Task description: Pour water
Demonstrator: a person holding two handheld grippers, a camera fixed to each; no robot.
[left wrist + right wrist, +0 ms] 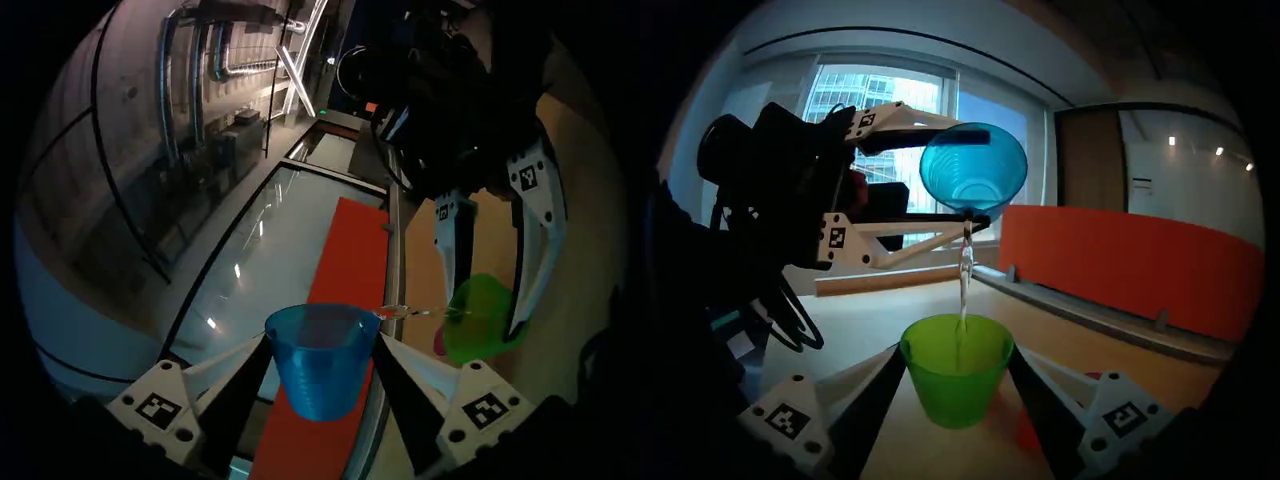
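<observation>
My left gripper (322,364) is shut on a translucent blue cup (322,358), tipped on its side. A thin stream of water (964,276) runs from the blue cup's (974,170) rim down into a green cup (957,380). My right gripper (957,384) is shut on that green cup and holds it upright just below. In the left gripper view the green cup (478,318) sits between the right gripper's white fingers (538,264). In the right gripper view the left gripper (938,176) reaches in from the left, held by a person's dark-sleeved hand.
A light wooden table (880,320) lies below the cups. An orange partition (1136,260) with a metal rail runs along its far side. Large windows (880,88) stand behind. Small red and pink things (1027,432) rest on the table under the green cup.
</observation>
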